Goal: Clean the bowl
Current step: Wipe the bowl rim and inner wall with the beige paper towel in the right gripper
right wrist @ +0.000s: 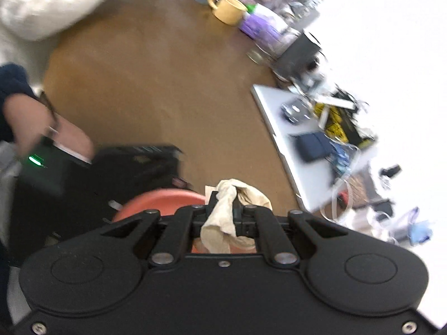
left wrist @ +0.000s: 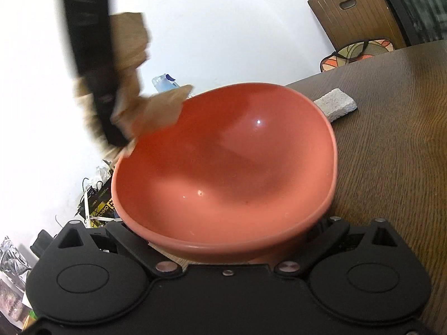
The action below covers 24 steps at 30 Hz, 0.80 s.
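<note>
Filling the centre of the left wrist view, the red bowl (left wrist: pixel 223 167) was tipped with its glossy inside facing the camera, and its near rim sat low in the frame, right against the left gripper (left wrist: pixel 223 251). That gripper's fingers were hidden beneath the bowl, so whether its jaws were apart or clamped on the bowl could not be told. At the upper left of the same view the right gripper (left wrist: pixel 111 128) came down as a blurred black bar, its tip meeting the bowl's far left rim, with a crumpled tan cloth (left wrist: pixel 156 109) bunched around it and overlapping that rim. In the right wrist view the right gripper (right wrist: pixel 234 212) had its jaws pressed together on the cloth (right wrist: pixel 223 217), which bulged out above and below the pinch; the bowl (right wrist: pixel 162 201) showed as a red arc just beyond the fingers, lower centre. At the left edge of that view a hand (right wrist: pixel 47 131) held the black body of the other tool, below a dark sleeve (right wrist: pixel 11 83). The bowl stood over a dark wooden table (left wrist: pixel 391 153), and a white sponge block (left wrist: pixel 338 106) lay on the table just behind the bowl's right rim. A yellow mug (right wrist: pixel 227 9) stood at the upper centre of the right wrist view, and a closed silver laptop (right wrist: pixel 293 153) carrying small clutter lay at the right.
</note>
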Available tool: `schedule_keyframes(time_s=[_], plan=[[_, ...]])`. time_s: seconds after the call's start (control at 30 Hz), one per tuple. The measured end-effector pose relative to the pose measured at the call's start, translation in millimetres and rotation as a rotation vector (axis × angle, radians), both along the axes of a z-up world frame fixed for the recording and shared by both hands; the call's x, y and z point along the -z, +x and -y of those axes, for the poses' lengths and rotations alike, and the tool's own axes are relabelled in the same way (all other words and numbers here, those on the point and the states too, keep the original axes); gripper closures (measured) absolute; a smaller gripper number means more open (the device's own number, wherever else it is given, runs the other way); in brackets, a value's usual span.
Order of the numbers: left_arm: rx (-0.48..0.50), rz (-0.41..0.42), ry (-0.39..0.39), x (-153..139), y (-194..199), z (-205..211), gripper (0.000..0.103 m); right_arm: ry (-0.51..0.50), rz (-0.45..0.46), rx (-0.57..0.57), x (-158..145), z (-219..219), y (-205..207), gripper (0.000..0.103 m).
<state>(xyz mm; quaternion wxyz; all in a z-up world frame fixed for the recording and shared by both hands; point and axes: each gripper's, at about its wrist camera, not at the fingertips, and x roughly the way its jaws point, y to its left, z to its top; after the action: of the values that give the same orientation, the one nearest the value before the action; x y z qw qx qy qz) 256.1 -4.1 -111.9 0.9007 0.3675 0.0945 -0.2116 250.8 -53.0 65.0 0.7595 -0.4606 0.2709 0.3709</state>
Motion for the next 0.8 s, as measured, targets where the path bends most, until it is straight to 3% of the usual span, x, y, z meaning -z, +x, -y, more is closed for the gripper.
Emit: schedule_keyframes(time_s=[0.17, 0.47, 0.8], plan=[[0.003, 0.006, 0.002, -0.4, -0.2, 1.3, 0.005, -0.069, 0.058, 0.099, 14.5, 30.7, 10.4, 0.096], [0.003, 0.003, 0.001, -3.2, -0.7, -3.5, 0.005, -0.16, -0.003, 0.165, 47.0, 70.0, -10.1, 0.096], [0.002, 0.001, 0.001, -3.4, 0.4, -4.5, 0.004, -0.242, -0.152, 0.054, 61.1, 51.9, -64.3, 0.096]])
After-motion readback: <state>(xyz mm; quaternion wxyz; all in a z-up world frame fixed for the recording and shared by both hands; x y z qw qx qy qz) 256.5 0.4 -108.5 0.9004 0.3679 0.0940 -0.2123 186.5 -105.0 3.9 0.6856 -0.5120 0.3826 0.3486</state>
